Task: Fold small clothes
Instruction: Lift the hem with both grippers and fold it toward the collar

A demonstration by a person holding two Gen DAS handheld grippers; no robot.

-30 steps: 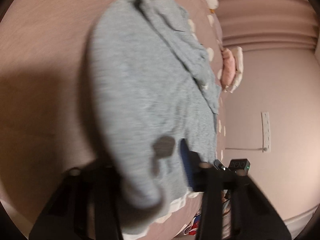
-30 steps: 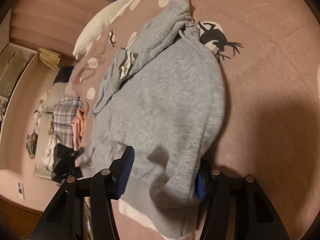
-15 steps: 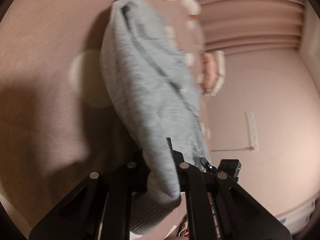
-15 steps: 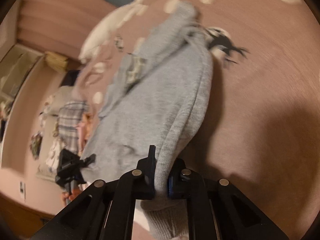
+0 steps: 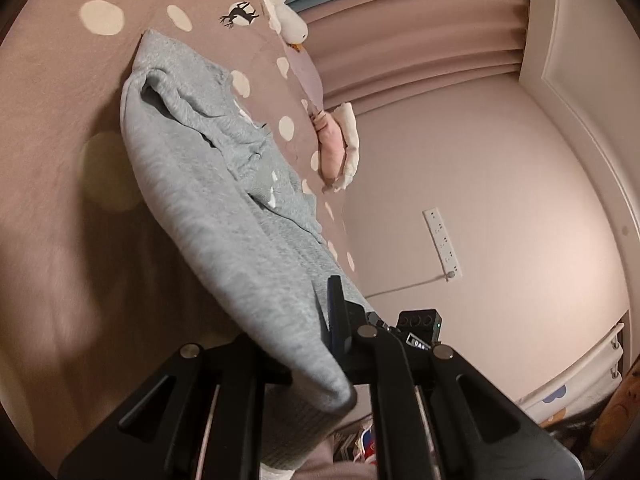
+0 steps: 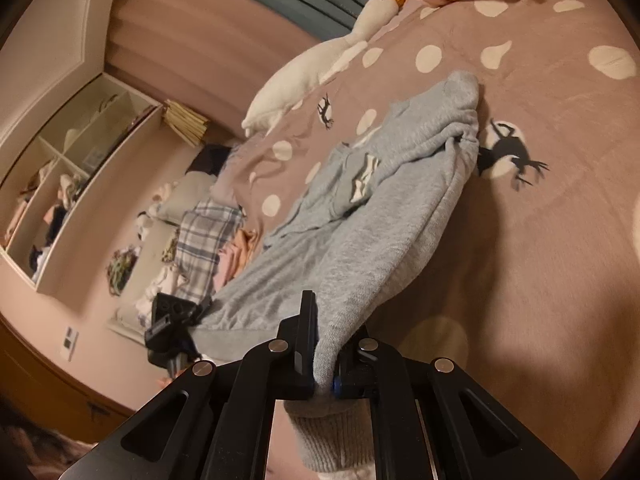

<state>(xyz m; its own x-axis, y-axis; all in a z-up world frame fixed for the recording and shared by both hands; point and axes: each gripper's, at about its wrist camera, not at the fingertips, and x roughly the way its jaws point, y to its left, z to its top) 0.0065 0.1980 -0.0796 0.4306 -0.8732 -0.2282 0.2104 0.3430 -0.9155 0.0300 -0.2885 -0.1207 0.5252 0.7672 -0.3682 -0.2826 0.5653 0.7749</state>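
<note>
Both my grippers, left [image 5: 320,344] and right [image 6: 326,360], are clamped on the near hem of the small grey knit sweatshirt [image 6: 384,216], lifting it off the dotted mauve bedspread [image 6: 560,240] so it can fold toward its far end.

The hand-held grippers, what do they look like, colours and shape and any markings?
Both are matte black. The left hand-held gripper and right hand-held gripper each have two angular fingers with triangular cut-outs, round silver screw heads along the arms, and ribbed blue pads on the inner faces. No cables or sleeves show.
</note>
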